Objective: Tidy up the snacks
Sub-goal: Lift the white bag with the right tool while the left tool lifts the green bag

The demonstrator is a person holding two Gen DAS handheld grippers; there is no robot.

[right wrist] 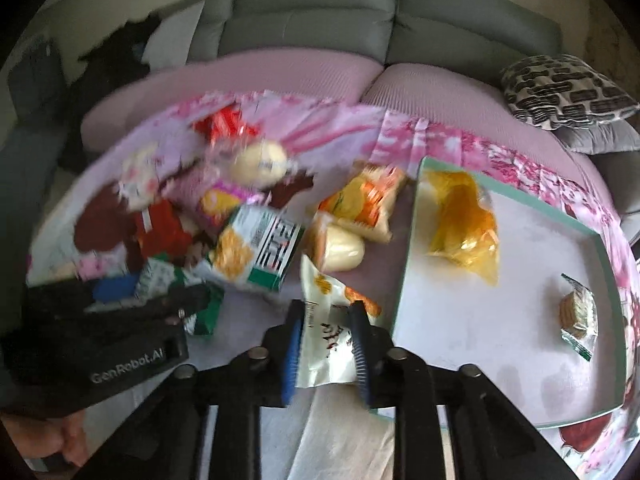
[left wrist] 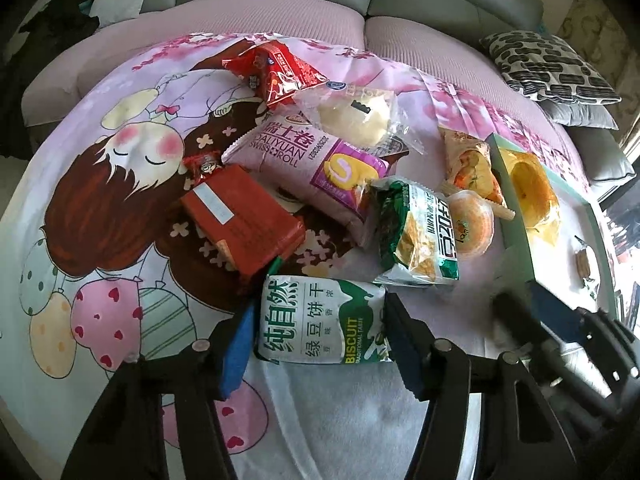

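Left wrist view: the left gripper (left wrist: 318, 330) straddles a green-and-white biscuit packet (left wrist: 322, 322); both blue pads look pressed against its sides, so it's grasping.
Packet axis: long side runs away from the camera, lettering sideways, lying on the cartoon-print cloth (left wrist: 100, 184).
Right wrist view: the right gripper (right wrist: 326, 346) is clenched on a white-and-orange snack sachet (right wrist: 326, 340).
Sachet axis: lengthwise along the fingers, top end pointing away.
Tray: the mint-rimmed white tray (right wrist: 404, 248) sits just right of it, holding a yellow wrapper (right wrist: 464, 224).
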